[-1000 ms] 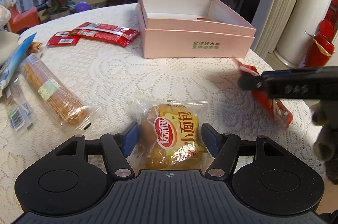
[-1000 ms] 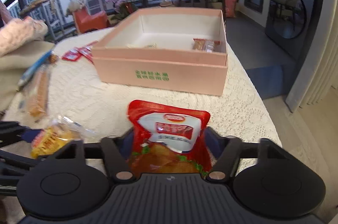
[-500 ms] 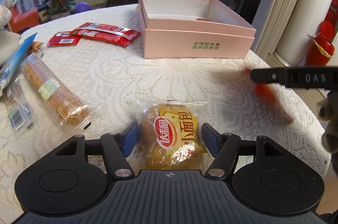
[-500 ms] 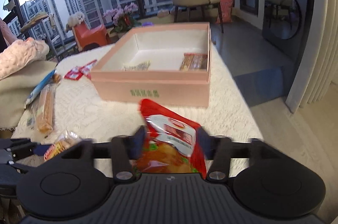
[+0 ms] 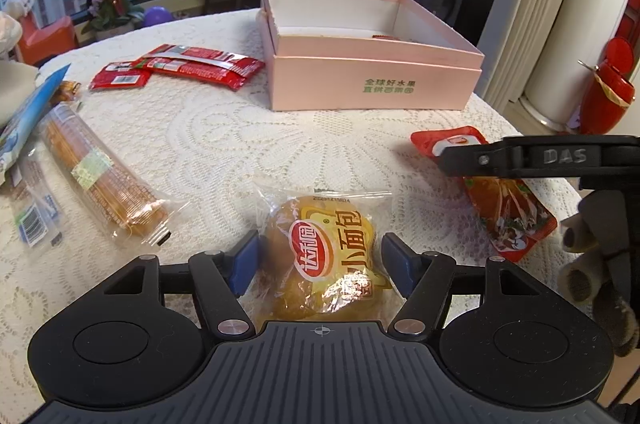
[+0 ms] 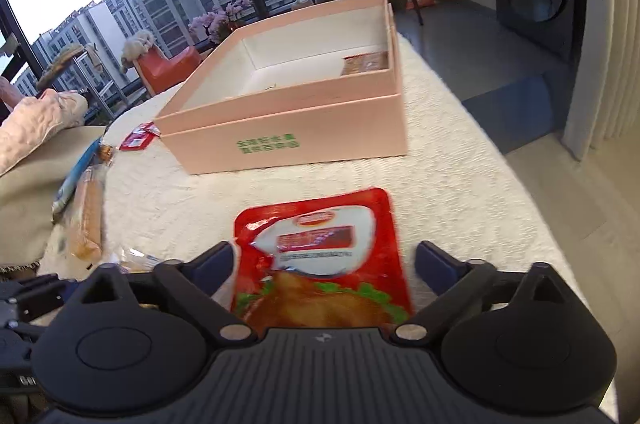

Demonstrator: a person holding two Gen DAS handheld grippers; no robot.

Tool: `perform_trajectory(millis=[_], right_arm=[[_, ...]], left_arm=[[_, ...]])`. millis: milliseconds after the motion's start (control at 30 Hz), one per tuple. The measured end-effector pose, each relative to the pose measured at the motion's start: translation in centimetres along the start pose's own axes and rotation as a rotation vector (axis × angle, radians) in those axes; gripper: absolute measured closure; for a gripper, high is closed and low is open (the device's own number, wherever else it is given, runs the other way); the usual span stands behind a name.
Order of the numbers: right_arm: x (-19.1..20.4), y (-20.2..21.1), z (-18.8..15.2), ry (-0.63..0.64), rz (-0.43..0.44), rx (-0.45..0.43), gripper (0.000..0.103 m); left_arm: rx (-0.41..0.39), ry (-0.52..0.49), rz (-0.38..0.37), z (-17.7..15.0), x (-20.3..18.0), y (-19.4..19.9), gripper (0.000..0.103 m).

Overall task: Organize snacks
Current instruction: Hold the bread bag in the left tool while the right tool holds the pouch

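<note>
While lying flat on the lace tablecloth [image 5: 208, 144], the long clear-wrapped biscuit pack [image 5: 100, 184] is running its length from far left toward near centre; beyond it, red snack packets [image 5: 192, 64] are lying beside the pink box [image 5: 372, 84]; the left gripper [image 5: 320, 260] is straddling the small bread packet [image 5: 328, 256], blue pads just beside its wrapper with slim gaps, so not clamped; the right gripper [image 6: 324, 260] is standing wide apart around the red chicken-snack pouch [image 6: 320, 256], its long axis pointing toward the box, neither pad touching.
</note>
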State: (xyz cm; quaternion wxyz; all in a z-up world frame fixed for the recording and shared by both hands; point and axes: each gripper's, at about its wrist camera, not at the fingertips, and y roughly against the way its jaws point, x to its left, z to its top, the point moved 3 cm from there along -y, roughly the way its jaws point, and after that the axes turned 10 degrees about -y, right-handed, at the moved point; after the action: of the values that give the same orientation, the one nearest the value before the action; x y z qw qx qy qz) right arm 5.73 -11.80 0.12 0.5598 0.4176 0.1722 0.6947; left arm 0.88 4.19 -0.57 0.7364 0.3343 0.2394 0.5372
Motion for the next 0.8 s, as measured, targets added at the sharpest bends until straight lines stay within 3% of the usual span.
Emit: perform_trajectory(millis=[267, 500, 600, 733, 800], right_arm=[[2.0, -1.5, -0.8, 0.139, -0.125, -0.056, 0.000], [1.8, -1.3, -0.7, 0.233, -0.081, 0.013, 0.002], [1.7, -0.2, -1.0, 0.254, -0.080, 0.002, 0.018], [1.6, 1.2, -1.0, 0.244, -0.046, -0.002, 0.031], [2.0, 1.8, -0.9, 0.262, -0.036, -0.007, 0.043]], left_arm=[[-0.003, -0.003, -0.002, 0.0, -0.1, -0.1, 0.032], [-0.004, -0.004, -0.003, 0.0, -0.1, -0.1, 0.032], [-0.004, -0.006, -0.002, 0.0, -0.2, 0.0, 0.032], [-0.005, -0.006, -0.001, 0.0, -0.2, 0.0, 0.032], [-0.005, -0.007, -0.001, 0.1, -0.2, -0.1, 0.032]])
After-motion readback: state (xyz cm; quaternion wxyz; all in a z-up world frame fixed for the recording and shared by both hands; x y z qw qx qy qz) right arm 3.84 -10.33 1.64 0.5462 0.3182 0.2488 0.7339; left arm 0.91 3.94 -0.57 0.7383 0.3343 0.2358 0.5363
